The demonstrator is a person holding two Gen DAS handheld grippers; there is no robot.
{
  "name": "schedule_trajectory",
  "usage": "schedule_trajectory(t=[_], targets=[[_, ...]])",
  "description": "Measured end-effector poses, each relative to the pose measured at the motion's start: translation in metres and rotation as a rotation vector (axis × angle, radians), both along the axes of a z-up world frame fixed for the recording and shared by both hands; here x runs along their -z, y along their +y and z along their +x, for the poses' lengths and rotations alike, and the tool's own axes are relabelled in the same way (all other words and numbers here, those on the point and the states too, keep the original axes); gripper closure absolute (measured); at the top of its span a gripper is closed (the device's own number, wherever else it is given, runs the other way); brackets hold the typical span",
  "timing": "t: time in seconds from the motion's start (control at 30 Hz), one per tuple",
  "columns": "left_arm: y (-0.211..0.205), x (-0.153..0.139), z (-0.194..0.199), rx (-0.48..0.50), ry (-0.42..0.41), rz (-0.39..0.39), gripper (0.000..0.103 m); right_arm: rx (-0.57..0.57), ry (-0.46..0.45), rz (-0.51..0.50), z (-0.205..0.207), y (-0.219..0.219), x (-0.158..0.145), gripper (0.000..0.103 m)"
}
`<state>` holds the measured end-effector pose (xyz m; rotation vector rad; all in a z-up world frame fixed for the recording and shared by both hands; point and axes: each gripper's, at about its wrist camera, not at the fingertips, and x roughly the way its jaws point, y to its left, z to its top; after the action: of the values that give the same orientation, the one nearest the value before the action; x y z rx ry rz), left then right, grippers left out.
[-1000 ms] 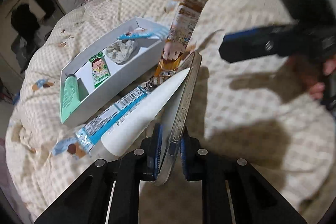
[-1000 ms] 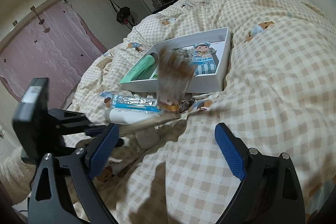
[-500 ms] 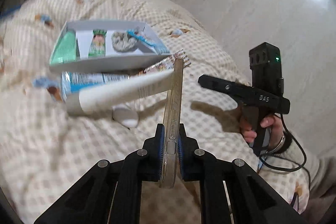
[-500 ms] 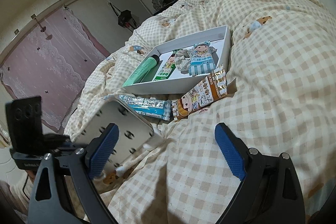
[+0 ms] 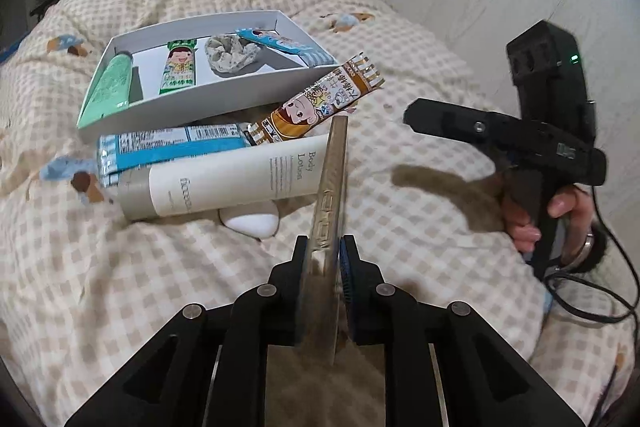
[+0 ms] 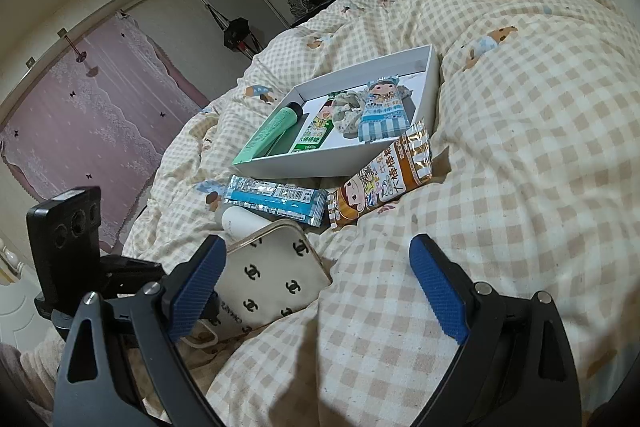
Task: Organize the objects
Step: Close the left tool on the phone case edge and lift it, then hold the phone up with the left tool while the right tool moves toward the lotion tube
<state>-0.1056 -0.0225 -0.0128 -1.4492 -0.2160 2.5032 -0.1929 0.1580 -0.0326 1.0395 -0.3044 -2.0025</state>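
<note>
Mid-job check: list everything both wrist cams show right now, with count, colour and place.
box: 1, white, open, on the bed
green tube: 1, in the box, at one end
green snack packet: 1, in the box, beside the green tube
crumpled cloth: 1, grey-white, in the box
blue striped packet: 1, in the box, far end
brown snack packet: 1, on the quilt against the box
blue packet: 1, in front of the box
body lotion tube: 1, white, beside the blue packet
white pebble-shaped item: 1, under the lotion tube
phone: 1, white patterned case
quilt: 1, cream check
left gripper: jaws opening, phone between them
right gripper: open, empty
hand: 1, on the right gripper's handle
</note>
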Motion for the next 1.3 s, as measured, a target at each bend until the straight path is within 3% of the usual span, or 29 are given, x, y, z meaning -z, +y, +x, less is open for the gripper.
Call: schedule_trajectory(t=[0.17, 0.27, 0.4, 0.57, 0.77, 0.83, 1.13, 1.23, 1.3], targets=[[0.027, 0.02, -0.031, 0.029, -0.098, -0.069, 0.084, 0.0, -0.001, -0.001, 0.0, 0.0, 0.001, 0.01], [0.036, 0.029, -0.041, 0.041, -0.114, -0.097, 0.084, 0.0, -0.001, -0.002, 0.0, 0.001, 0.0, 0.01], [0.04, 0.029, -0.042, 0.035, -0.1, -0.07, 0.099, 0.0, -0.002, -0.003, 0.0, 0.001, 0.0, 0.01], [0.029, 0.016, -0.031, 0.018, -0.016, 0.023, 0.102, 0.002, -0.008, -0.022, 0.001, 0.002, 0.0, 0.01], [0.01, 0.008, -0.015, -0.009, 0.049, 0.154, 0.102, 0.045, -0.118, -0.258, -0.01, 0.032, 0.01, 0.01], [0.003, 0.002, -0.006, -0.027, 0.086, 0.184, 0.102, 0.05, -0.129, -0.294, -0.01, 0.035, 0.011, 0.01], [-0.055, -0.028, 0.048, -0.154, 0.259, 0.428, 0.102, 0.043, -0.109, -0.228, -0.006, 0.031, 0.009, 0.01], [-0.071, -0.017, 0.06, -0.14, 0.239, 0.544, 0.102, 0.043, -0.109, -0.226, -0.006, 0.033, 0.009, 0.01], [-0.071, -0.011, 0.058, -0.127, 0.224, 0.57, 0.102, 0.043, -0.109, -0.225, -0.008, 0.032, 0.009, 0.01]])
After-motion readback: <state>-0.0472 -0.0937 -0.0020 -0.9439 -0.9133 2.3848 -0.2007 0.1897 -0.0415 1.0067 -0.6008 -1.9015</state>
